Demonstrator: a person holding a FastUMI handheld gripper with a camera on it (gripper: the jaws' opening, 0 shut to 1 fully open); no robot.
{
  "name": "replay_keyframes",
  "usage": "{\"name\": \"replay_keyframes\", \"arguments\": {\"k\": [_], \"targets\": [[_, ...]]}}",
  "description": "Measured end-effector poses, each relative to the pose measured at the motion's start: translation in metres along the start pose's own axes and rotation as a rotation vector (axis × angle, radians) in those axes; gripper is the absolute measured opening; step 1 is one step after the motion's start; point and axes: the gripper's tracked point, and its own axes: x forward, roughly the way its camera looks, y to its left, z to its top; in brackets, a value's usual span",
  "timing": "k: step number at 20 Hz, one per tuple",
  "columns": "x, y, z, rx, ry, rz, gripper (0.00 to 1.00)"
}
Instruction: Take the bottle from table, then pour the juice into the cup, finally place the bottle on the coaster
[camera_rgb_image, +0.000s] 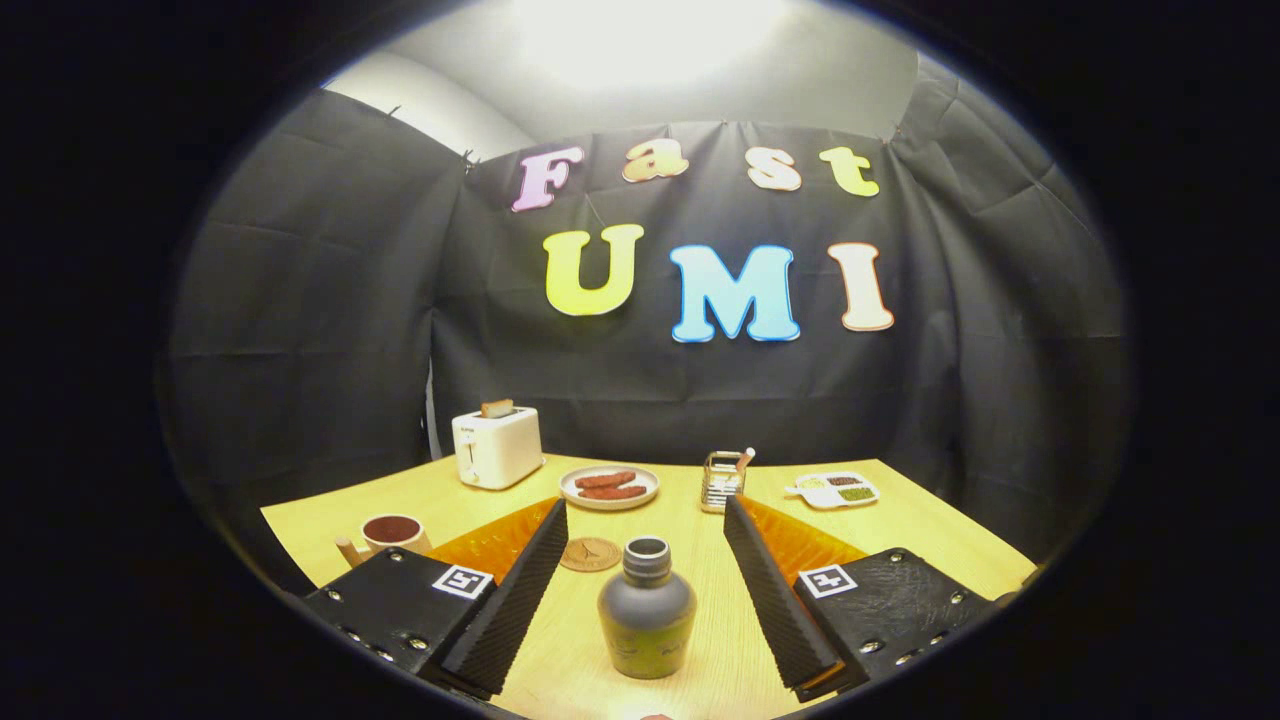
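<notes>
The gripper (645, 520) sits low over the wooden table (930, 520), level and pointing straight ahead, its two fingers spread wide apart and touching nothing. The bottle (647, 610) stands upright between them, nearer their bases than their tips, with clear table on either side (its cap is off, the mouth open). Just beyond it, nearer the left finger, lies the round coaster (590, 554). The cup (391, 533) stands further left, its lower part hidden behind the left finger's housing. Past the fingertips are a toaster (497, 447), a plate of sausages (609, 487), a small rack (723, 482) and a divided dish (838, 490); what the rack holds is too small to tell.
</notes>
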Motion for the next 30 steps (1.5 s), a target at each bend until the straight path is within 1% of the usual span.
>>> {"name": "replay_keyframes", "arguments": {"k": [8,16,23,28,30], "targets": [[0.013,0.005,-0.052,-0.003,0.112,0.011,0.96],[0.022,-0.001,-0.102,-0.003,0.233,0.002,0.96],[0.024,0.001,-0.129,0.003,0.291,-0.005,0.96],[0.023,0.001,-0.146,0.063,0.341,-0.006,0.96],[0.023,0.003,-0.147,0.064,0.345,-0.006,0.96]]}}
